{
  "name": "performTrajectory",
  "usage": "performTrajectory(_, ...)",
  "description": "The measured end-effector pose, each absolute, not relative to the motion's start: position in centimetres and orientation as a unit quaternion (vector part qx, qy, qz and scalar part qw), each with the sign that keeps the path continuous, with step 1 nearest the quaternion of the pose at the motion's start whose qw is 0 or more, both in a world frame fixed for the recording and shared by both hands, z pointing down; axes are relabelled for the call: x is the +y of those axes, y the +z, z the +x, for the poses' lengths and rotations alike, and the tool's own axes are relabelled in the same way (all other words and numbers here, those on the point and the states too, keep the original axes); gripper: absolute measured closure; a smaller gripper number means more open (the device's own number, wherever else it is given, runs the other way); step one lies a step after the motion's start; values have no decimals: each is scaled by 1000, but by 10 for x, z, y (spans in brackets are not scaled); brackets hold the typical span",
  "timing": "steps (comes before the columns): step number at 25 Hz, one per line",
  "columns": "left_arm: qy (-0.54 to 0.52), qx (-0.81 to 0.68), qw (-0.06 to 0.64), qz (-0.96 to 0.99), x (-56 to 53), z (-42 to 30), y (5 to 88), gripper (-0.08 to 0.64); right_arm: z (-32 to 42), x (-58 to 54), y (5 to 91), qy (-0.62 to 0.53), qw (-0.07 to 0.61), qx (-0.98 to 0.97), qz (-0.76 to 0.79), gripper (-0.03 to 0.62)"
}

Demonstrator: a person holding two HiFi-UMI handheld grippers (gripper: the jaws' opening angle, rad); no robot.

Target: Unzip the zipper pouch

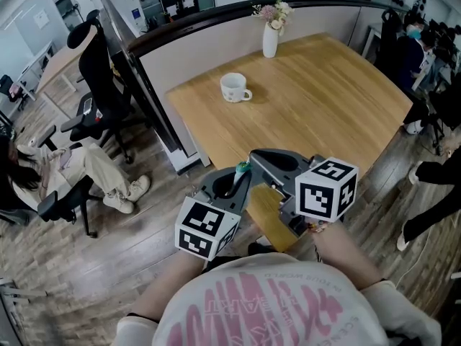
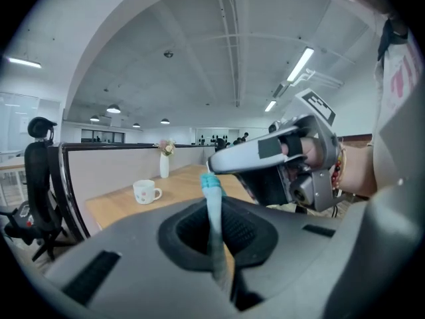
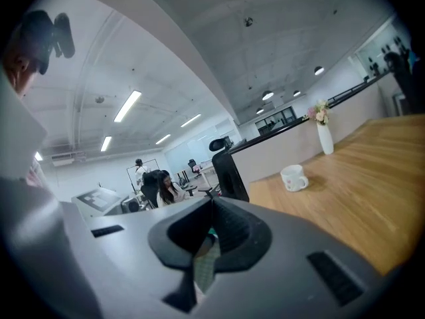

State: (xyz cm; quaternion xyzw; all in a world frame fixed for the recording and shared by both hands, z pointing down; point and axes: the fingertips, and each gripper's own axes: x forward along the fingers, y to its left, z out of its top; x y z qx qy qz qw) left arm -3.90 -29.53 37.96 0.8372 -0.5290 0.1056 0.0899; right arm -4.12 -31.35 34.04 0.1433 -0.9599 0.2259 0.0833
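Both grippers meet over the near corner of the wooden table [image 1: 324, 92], close to my chest. My left gripper [image 1: 242, 173] is shut on a thin pale-blue strip with a teal end [image 2: 210, 182] that stands up between its jaws; the teal tip [image 1: 243, 168] shows in the head view. My right gripper [image 1: 254, 157] faces it from the right and is shut on a scrap of green checked fabric [image 3: 205, 266], apparently the pouch. In the left gripper view the right gripper [image 2: 219, 163] ends just beside the teal end. Most of the pouch is hidden by the grippers.
A white mug [image 1: 234, 87] stands on the table's far left part and a white vase with flowers [image 1: 270, 40] at its back edge. A partition wall [image 1: 187, 49] runs behind. Office chairs [image 1: 97, 63] and a seated person [image 1: 43, 164] are on the left.
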Motion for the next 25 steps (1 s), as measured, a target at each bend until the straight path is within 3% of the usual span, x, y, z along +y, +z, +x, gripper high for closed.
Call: performTrajectory(25,40,-510,108,852,-283,-97,363,555,-75,-313,354,288,65,-935,196,592)
